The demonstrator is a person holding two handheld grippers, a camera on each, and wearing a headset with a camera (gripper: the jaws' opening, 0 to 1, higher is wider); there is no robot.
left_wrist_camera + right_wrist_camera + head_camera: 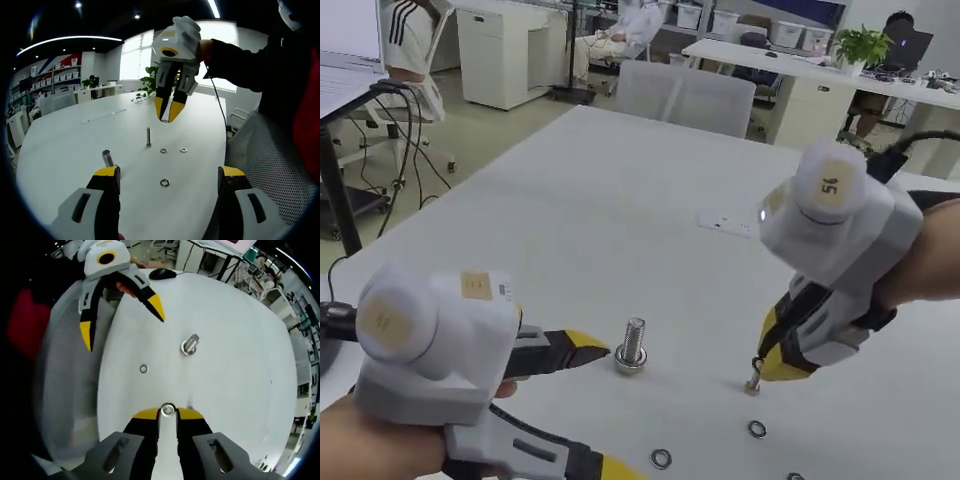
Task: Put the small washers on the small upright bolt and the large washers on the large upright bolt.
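Observation:
The large upright bolt (632, 345) (108, 157) (190, 344) stands on the white table (620, 200), with a washer around its base. The thin small bolt (753, 381) (148, 136) stands further right. My right gripper (760, 368) (168, 116) (168, 414) hangs just above the small bolt, shut on a small washer (168, 410). Close beside the large bolt, my left gripper (608, 408) (167, 175) (122, 310) is open with nothing between its jaws. Loose washers (661, 459) (757, 429) (164, 182) (163, 150) (144, 369) lie on the table near the bolts.
A small white card (725, 224) lies further back on the table. Grey chairs (685, 95) stand at the table's far edge, and people sit at desks behind. Another washer (795, 477) lies at the front edge of the view.

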